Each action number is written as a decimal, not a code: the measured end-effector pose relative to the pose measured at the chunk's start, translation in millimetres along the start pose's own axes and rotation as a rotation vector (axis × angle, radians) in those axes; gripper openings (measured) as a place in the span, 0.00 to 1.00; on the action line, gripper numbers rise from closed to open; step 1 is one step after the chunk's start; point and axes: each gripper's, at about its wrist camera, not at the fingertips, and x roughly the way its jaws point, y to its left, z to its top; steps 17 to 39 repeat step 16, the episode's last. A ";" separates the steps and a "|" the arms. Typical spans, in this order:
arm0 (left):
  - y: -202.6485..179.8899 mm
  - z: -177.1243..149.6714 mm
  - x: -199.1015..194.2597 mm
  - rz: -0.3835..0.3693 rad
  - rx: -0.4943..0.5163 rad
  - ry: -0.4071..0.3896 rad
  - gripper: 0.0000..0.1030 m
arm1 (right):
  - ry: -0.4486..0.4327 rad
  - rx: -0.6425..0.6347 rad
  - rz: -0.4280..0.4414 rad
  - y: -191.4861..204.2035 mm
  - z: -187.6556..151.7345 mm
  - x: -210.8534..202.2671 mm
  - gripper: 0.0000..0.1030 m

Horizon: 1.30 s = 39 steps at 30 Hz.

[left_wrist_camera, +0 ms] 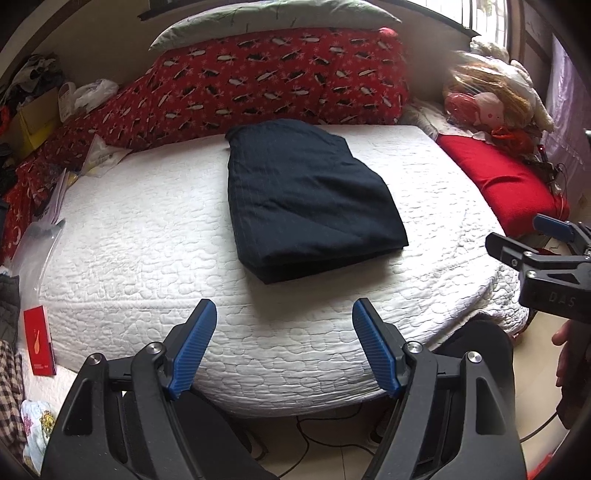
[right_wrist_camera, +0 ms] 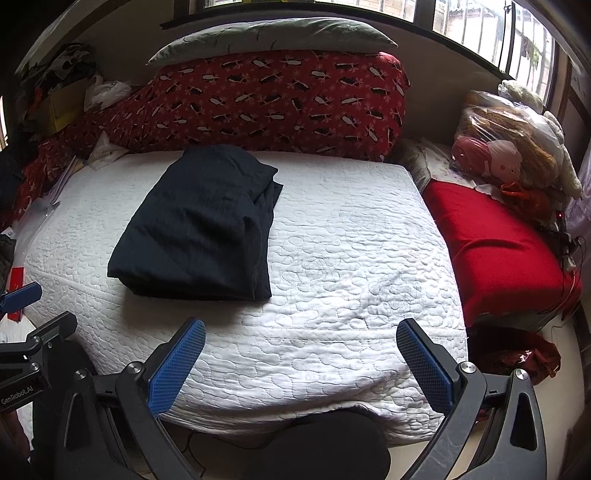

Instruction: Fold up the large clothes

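A dark navy garment (left_wrist_camera: 306, 199) lies folded into a thick rectangle on the white quilted mattress (left_wrist_camera: 147, 258); it also shows in the right wrist view (right_wrist_camera: 199, 229), left of centre. My left gripper (left_wrist_camera: 284, 314) is open and empty, held over the mattress's near edge, apart from the garment. My right gripper (right_wrist_camera: 301, 332) is open and empty, over the near edge and to the right of the garment. The right gripper also shows at the right edge of the left wrist view (left_wrist_camera: 546, 254), and the left gripper at the left edge of the right wrist view (right_wrist_camera: 22, 317).
A red patterned duvet (left_wrist_camera: 258, 81) and a grey-green pillow (left_wrist_camera: 273, 18) are piled at the head of the bed. A red cushion (right_wrist_camera: 498, 251) and bagged soft toys (right_wrist_camera: 509, 147) lie to the right. Papers and a red booklet (left_wrist_camera: 38, 339) lie along the left side.
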 end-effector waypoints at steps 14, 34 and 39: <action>-4.0 4.2 11.2 -0.016 -0.010 0.059 0.74 | 0.026 0.026 -0.001 -8.4 -2.1 11.0 1.00; -4.5 4.6 11.5 -0.016 -0.008 0.060 0.74 | 0.028 0.028 -0.002 -10.3 -1.3 12.3 1.00; -4.5 4.6 11.5 -0.016 -0.008 0.060 0.74 | 0.028 0.028 -0.002 -10.3 -1.3 12.3 1.00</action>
